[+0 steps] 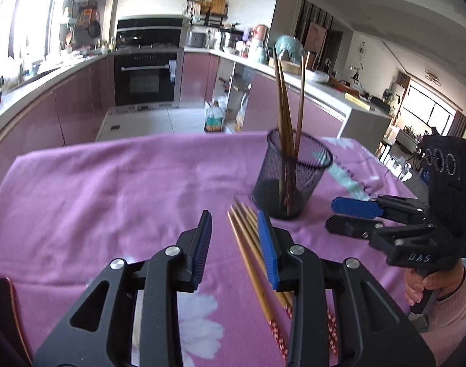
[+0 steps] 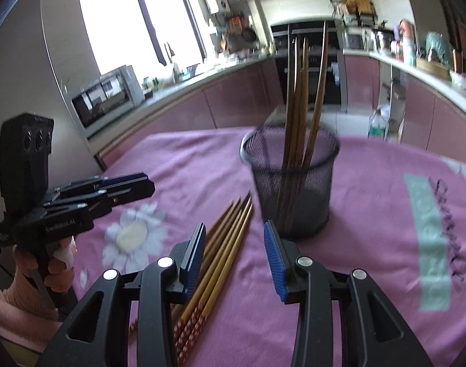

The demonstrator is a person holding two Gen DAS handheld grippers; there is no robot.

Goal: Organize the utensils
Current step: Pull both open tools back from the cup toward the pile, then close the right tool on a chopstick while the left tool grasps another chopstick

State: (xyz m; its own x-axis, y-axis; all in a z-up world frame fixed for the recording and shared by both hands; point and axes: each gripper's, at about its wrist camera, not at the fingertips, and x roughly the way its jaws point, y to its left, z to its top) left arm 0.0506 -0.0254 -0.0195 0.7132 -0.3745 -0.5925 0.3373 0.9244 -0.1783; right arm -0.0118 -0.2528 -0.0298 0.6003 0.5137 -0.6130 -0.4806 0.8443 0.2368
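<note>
Both jaw sets apart, nothing clamped. Left gripper (image 1: pixel 234 223) and right gripper (image 2: pixel 234 235) hover over the pink tablecloth (image 1: pixel 110 183). Loose bamboo chopsticks (image 2: pixel 223 244) lie flat at 7 o'clock of the mesh holder (image 2: pixel 291 183), tips near its base. Darker chopsticks (image 2: pixel 300 98) stand inside.

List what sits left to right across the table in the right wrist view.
Left claw → daisy print → loose chopsticks → mesh cup → teal stripe.
</note>
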